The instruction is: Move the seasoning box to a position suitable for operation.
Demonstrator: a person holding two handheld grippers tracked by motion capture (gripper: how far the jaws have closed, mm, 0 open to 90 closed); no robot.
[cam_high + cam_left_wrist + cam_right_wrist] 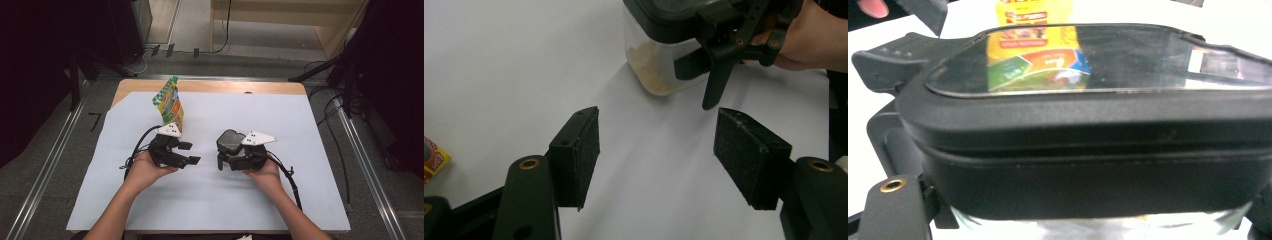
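Container: clear-walled container [655,60] with a black lid [1088,105], pale grain at the bottom; sits at the tips of the right hand-held gripper [235,156], directly ahead of its camera.
Right hand-held gripper: jaws flank the container's body below the lid; looks like a pinch on the side walls, though pad contact itself is hidden by the lid.
Left hand-held gripper [659,160]: pads [586,155] spread wide, nothing between them, hanging over the white sheet on the table [210,85]; container lies ahead of it and to its upper right.
Pouch: printed yellow-green pouch [170,102] stands just beyond the left hand-held gripper, apart from the container.
Handling, judged: rigid plastic walls, smooth and likely slippery; mostly empty, so light; contents loose and will shift if tilted.
Grip point, judged: flat side walls just under the lid rim, kept upright; lid edge and its tab are better left for the free gripper.
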